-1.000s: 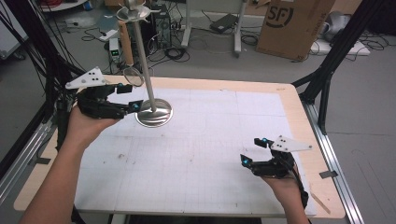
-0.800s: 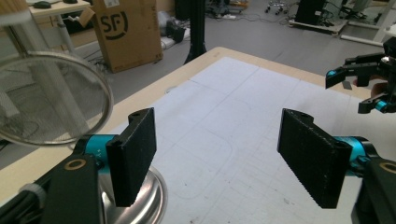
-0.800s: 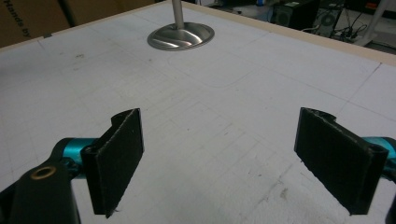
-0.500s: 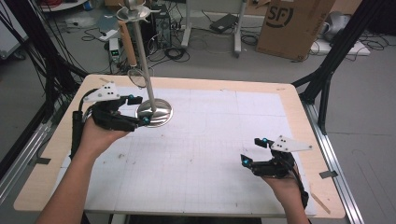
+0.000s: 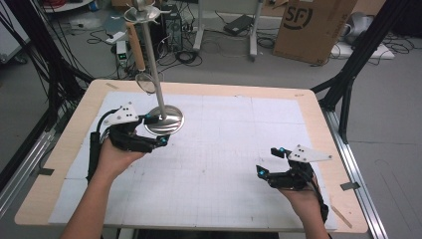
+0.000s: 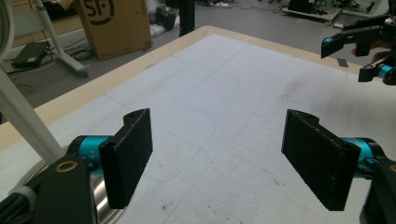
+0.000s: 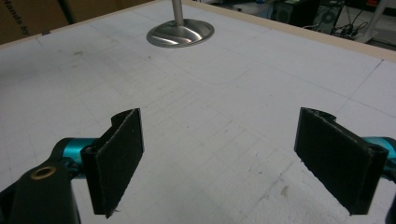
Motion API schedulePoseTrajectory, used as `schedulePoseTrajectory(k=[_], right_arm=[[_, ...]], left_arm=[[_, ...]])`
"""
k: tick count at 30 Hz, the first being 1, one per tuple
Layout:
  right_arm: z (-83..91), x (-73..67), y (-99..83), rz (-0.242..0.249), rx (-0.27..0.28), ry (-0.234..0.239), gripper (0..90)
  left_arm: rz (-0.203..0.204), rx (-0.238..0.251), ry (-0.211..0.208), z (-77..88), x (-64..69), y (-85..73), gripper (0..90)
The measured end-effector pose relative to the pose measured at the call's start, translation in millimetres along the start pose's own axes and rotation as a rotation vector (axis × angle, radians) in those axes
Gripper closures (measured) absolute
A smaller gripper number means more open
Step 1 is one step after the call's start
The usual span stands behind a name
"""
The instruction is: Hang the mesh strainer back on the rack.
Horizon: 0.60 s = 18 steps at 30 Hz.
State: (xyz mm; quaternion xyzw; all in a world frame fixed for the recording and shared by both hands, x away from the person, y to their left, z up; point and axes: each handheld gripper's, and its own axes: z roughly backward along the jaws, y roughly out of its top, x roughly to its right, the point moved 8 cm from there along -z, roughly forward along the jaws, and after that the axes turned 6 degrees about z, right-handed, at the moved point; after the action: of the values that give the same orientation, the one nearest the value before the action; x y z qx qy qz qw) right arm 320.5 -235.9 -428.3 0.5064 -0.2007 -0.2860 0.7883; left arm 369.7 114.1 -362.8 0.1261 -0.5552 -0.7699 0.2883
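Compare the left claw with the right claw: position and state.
The left claw sits beside the metal stand base at the table's far left; the right claw hovers over bare mat near the right front, far from the stand. Both are open and hold nothing.

Metal stand: round shiny base flat on tabletop, far-left area, slim upright pole, hooks on top; wood-handled utensil hangs there, possibly a strainer.
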Motion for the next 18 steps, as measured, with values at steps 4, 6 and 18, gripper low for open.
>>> schedulePoseTrajectory(k=[4, 6, 18], right_arm=[[-1.3, -0.3, -1.2, -0.001, -0.006, 0.000, 14.8], [-0.7, 0.5, -0.5, 0.000, 0.002, -0.001, 14.8], [0.4, 1.5, -0.8, -0.002, 0.003, -0.003, 14.7]], left_arm=[[0.007, -0.022, -0.017, -5.0, 3.2, -10.8, 25.6], [0.010, -0.037, -0.017, -7.1, 3.6, -16.6, 25.7], [0.008, -0.075, -0.026, -13.1, 7.8, -34.1, 25.0]])
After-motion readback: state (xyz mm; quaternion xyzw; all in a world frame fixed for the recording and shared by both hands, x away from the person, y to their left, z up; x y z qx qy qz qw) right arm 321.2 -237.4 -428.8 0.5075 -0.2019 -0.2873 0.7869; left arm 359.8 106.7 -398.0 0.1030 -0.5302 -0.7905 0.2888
